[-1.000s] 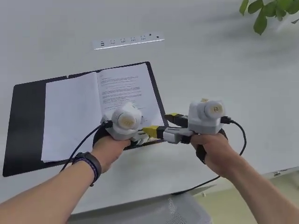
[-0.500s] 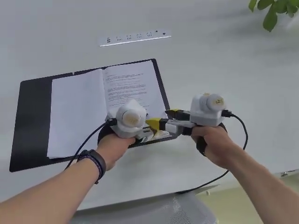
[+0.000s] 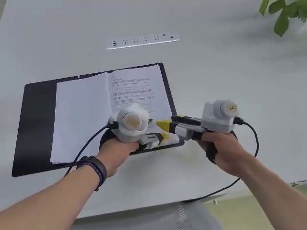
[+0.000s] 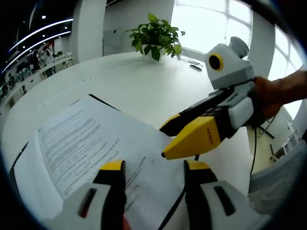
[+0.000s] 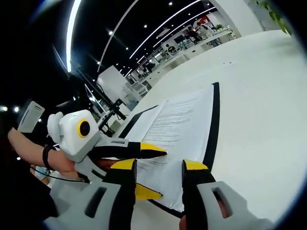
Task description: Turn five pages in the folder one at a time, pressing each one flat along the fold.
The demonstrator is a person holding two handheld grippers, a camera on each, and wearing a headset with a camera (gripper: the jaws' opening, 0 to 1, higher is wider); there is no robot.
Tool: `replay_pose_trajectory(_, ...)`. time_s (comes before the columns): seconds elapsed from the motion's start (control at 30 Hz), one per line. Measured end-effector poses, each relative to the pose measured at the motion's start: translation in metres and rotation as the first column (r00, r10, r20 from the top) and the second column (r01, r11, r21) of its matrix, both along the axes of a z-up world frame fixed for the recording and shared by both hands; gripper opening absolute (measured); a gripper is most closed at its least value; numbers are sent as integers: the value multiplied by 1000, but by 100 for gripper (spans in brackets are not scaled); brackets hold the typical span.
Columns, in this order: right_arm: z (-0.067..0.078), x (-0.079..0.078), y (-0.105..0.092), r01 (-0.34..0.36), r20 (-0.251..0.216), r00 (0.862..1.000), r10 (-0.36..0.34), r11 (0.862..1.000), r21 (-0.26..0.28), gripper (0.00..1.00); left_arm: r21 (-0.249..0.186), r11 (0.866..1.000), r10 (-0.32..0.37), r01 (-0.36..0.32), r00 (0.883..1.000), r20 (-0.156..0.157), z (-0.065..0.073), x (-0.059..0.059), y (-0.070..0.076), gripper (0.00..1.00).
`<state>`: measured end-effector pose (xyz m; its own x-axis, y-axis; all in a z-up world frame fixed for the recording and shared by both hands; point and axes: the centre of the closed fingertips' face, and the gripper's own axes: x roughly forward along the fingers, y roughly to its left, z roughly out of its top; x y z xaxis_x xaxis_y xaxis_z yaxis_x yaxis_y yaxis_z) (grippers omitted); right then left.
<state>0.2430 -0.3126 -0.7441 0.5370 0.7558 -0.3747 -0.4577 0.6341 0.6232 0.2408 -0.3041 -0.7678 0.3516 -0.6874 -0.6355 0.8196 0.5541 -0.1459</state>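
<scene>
left hand-held gripper (image 4: 154,166) and right hand-held gripper (image 5: 159,165) both gape.

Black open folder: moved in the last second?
No. The black open folder sits the same way below the white power strip; only the camera shifted.

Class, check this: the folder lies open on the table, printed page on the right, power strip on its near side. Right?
No. The power strip lies on the far side of the folder, as the head view shows; the folder is open on the table, printed page on the right.
</scene>
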Motion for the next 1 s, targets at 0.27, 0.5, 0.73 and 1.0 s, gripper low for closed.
replay_pose_trajectory(0.27, -3, -13, 2, 6, -16, 1000, -6, 1000, 27, 20, -22, 999, 46, -46, 999, -8, 10, -6, 24, 54)
replay_pose_trajectory(0.5, 1, -12, 4, 30, -11, 1000, -29, 999, 42, 6, -26, 998, 52, -52, 999, 9, 20, -7, 36, 59)
replay_pose_trajectory(0.73, 5, -9, 3, 46, -5, 999, -46, 998, 40, 0, -42, 997, 70, -68, 997, 36, 33, -3, 50, 61)
replay_pose_trajectory(1.0, 13, -10, 7, 56, 0, 998, -56, 998, 37, 0, -58, 995, 86, -83, 995, 53, 43, -5, 66, 63)
